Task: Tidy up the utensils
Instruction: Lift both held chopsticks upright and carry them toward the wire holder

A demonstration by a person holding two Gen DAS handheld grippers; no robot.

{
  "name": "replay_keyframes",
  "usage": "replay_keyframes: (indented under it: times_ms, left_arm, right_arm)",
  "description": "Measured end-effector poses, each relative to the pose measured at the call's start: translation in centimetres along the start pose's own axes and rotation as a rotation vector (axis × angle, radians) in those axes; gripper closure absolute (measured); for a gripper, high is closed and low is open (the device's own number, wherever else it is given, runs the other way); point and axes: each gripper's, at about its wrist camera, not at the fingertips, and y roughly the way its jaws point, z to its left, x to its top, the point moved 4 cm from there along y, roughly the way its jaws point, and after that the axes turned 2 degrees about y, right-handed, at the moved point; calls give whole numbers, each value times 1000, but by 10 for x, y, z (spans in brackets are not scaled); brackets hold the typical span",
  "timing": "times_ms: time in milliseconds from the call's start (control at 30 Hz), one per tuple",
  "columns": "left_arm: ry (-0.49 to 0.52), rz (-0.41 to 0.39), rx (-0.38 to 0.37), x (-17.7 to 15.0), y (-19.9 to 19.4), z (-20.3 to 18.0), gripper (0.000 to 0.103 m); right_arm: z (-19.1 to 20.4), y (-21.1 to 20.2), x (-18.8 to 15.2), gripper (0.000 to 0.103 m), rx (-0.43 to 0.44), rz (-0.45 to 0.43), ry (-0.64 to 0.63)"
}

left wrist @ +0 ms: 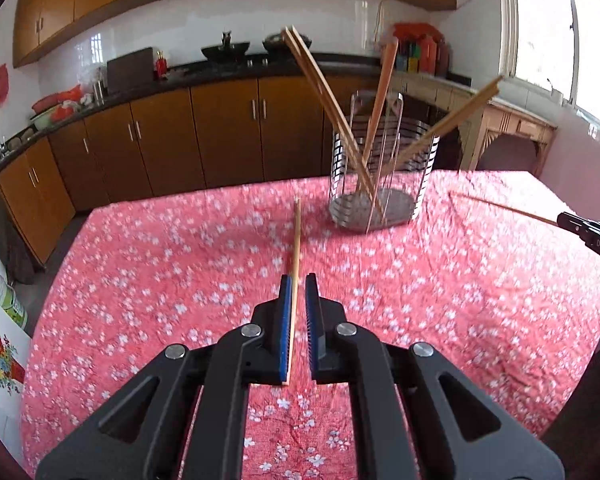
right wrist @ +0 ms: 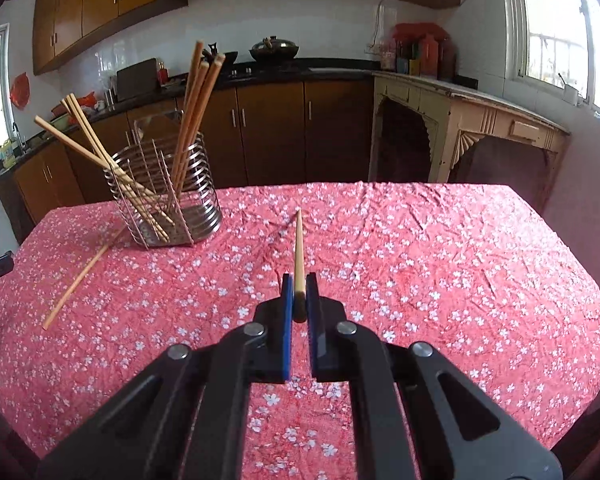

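A wire utensil holder stands on the table's pink flowered cloth, toward the far edge, with several wooden chopsticks already leaning out of it at different angles. The left gripper is clamped on a single chopstick that points forward along its fingers, its tip short of the holder and a little to one side of it. The right gripper is likewise closed on its own chopstick, well apart from the holder, which sits off to that gripper's left. Between each held chopstick and the holder lies only open cloth. Behind the holder run brown cabinets under a dark counter carrying two woks, with a pale carved side table and a bright window nearby.
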Motion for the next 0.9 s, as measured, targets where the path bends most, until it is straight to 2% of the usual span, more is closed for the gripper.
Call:
replay_keyframes:
  times_ms: [100,167,233,267,300,333,367,567,667,700,733,800,900]
  left_arm:
    - [-1,10,-14,3,-1,-3,96]
    - [41,40,0,-7,8,-8,96]
    - [41,86,-5,-22,20,-9,94]
    - [30,112,-20,-30,27,-8,92]
    - [22,142,-20,-39,36,-8,83]
    - [22,157,-14,-44,41,-9,69]
    - [24,165,-5,-49,46,-9,64]
    - [71,212,15,-59,63,-17,61]
    - [64,258,20,-67,76,-19,63]
    - [54,253,16,-66,76,-18,69]
    - [45,253,-1,-66,76,-18,80]
    - [53,251,6,-66,74,-19,93]
    - [42,249,6,-68,72,-16,96]
  right_arm:
    - [0,-11,11,96,5,-36,-2]
    - [1,-12,10,96,3,-32,-11]
    - [2,-9,4,96,2,-24,-20]
    - [3,-8,0,96,1,-20,-26]
    - [4,-7,-4,96,1,-16,-27]
    - [6,-4,-8,96,4,-9,-27]
    - [7,-3,-11,96,7,-2,-28]
    - [11,1,-22,96,8,19,-27]
    - [11,2,-22,96,9,22,-24]
    - [9,1,-22,96,10,23,-23]
    - [9,1,-22,96,10,24,-22]
    - [8,1,-22,96,10,24,-22]
    - [6,-1,-20,96,8,16,-18]
